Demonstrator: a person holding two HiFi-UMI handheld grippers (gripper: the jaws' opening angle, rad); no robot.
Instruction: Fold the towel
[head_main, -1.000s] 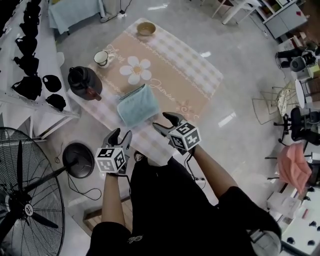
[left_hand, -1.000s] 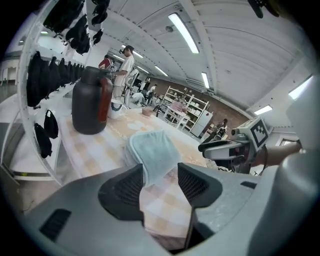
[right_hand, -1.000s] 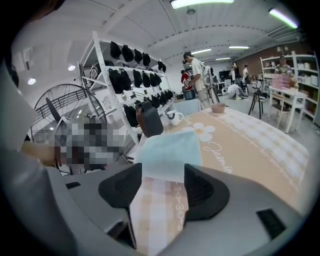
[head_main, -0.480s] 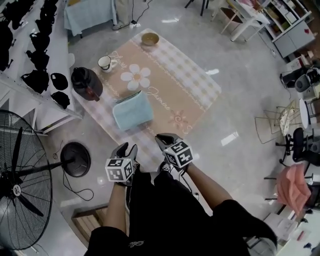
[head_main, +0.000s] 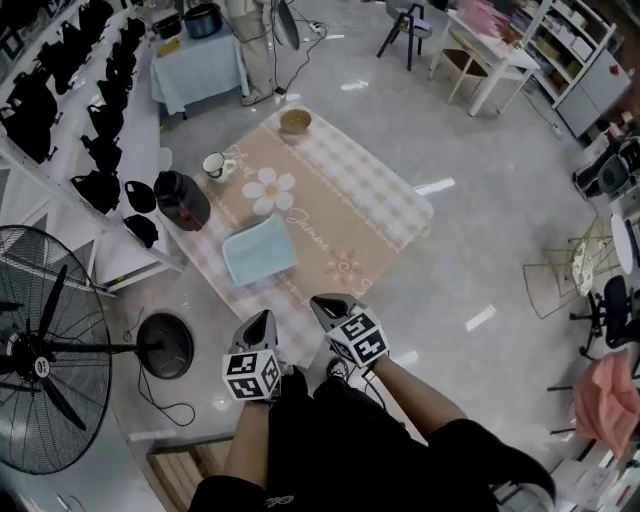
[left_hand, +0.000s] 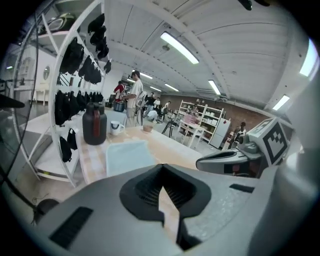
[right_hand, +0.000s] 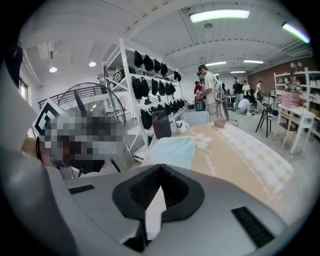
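Left hand-held gripper (head_main: 264, 318) closed; towel (head_main: 259, 250) lengthwise left-right.

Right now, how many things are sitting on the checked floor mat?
4. A folded light-blue towel lies near the mat edge closest to the person, a dark jug stands at its left corner, a white mug beyond that, and a small bowl at the far corner. Nothing seems hidden.
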